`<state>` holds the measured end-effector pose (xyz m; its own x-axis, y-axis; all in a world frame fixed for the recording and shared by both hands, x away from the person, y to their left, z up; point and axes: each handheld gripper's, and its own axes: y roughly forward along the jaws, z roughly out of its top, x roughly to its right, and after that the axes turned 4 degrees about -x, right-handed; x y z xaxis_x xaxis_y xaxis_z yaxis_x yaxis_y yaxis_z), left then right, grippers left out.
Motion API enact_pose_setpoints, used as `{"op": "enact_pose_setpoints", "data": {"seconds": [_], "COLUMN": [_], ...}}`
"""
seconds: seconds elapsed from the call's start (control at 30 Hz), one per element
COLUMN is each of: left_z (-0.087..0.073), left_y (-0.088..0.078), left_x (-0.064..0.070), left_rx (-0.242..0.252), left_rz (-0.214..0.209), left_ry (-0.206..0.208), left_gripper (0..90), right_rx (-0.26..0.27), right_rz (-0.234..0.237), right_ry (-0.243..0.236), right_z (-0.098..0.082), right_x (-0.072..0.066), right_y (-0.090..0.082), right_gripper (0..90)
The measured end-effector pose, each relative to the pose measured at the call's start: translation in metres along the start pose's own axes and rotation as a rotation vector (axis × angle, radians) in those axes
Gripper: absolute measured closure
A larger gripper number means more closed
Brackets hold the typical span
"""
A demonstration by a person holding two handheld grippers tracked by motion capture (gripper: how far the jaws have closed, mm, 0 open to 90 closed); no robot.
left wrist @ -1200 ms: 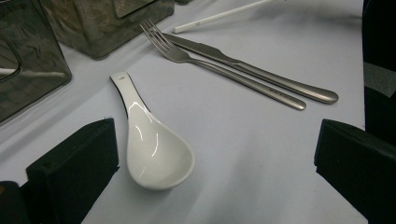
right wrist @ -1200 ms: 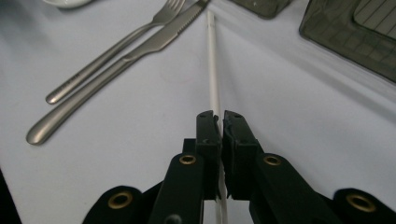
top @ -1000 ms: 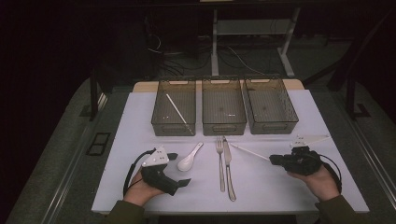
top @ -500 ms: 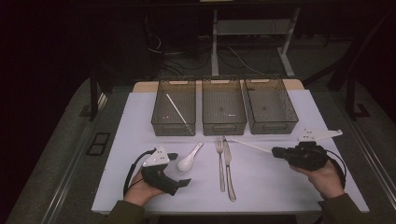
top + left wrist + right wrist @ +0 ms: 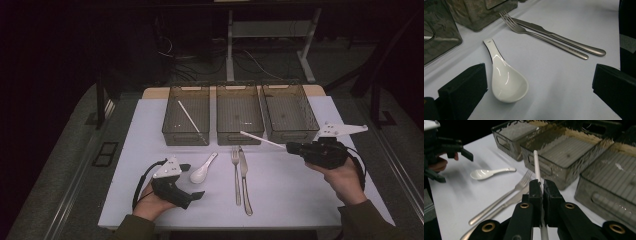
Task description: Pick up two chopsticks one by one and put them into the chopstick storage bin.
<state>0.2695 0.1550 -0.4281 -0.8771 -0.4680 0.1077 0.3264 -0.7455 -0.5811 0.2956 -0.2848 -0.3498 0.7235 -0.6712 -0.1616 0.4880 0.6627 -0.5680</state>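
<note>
- my right gripper (image 5: 291, 146) has its jaws clamped nearly together on a white chopstick (image 5: 262, 140); in the right gripper view the pads (image 5: 534, 192) pinch the stick partway along, one end sticking out past the tips, the other running back under the gripper body
- in the high view that chopstick is off the table, its free end pointing left and away, over the near wall of the middle bin (image 5: 239, 111)
- right gripper sits in the air in front of the right bin (image 5: 290, 110), near its front right corner, not touching it
- my left gripper (image 5: 196, 181) rests low at the near left of the white table (image 5: 300, 200), jaws wide apart, nothing between the pads
- left gripper view: white ceramic soup spoon (image 5: 505, 77) lies on the table between the open jaws, closer to the left-hand jaw in that view, bowl towards the camera, handle pointing away; no contact that I can see
- high view puts the same spoon (image 5: 203, 169) just right of the left gripper, handle angled towards the left bin (image 5: 186, 117)
- a second white chopstick (image 5: 190, 120) lies diagonally inside the left bin
- steel fork (image 5: 236, 172) and steel table knife (image 5: 244, 177) lie side by side at table centre, just beside each other, handles towards me, tips towards the middle bin
- three clear smoky plastic bins stand in a row at the far edge; middle and right ones look empty, hard to be sure through the ribbed floors
</note>
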Motion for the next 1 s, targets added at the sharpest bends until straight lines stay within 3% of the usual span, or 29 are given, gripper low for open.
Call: {"op": "enact_pose_setpoints", "data": {"seconds": [0.57, 1.0], "left_z": [0.000, 0.000], "left_y": [-0.001, -0.002], "left_x": [-0.001, 0.000], "left_rx": [0.000, 0.009], "left_rz": [0.001, -0.003], "left_ry": [0.009, 0.000], "left_gripper": [0.0, 0.0], "right_rx": [0.039, -0.015], "right_rz": [0.002, -0.007], "right_ry": [-0.023, -0.062], "right_z": [0.062, 0.108], "right_x": [-0.012, -0.028], "right_y": [0.042, 0.105], "right_gripper": [85.5, 85.5]}}
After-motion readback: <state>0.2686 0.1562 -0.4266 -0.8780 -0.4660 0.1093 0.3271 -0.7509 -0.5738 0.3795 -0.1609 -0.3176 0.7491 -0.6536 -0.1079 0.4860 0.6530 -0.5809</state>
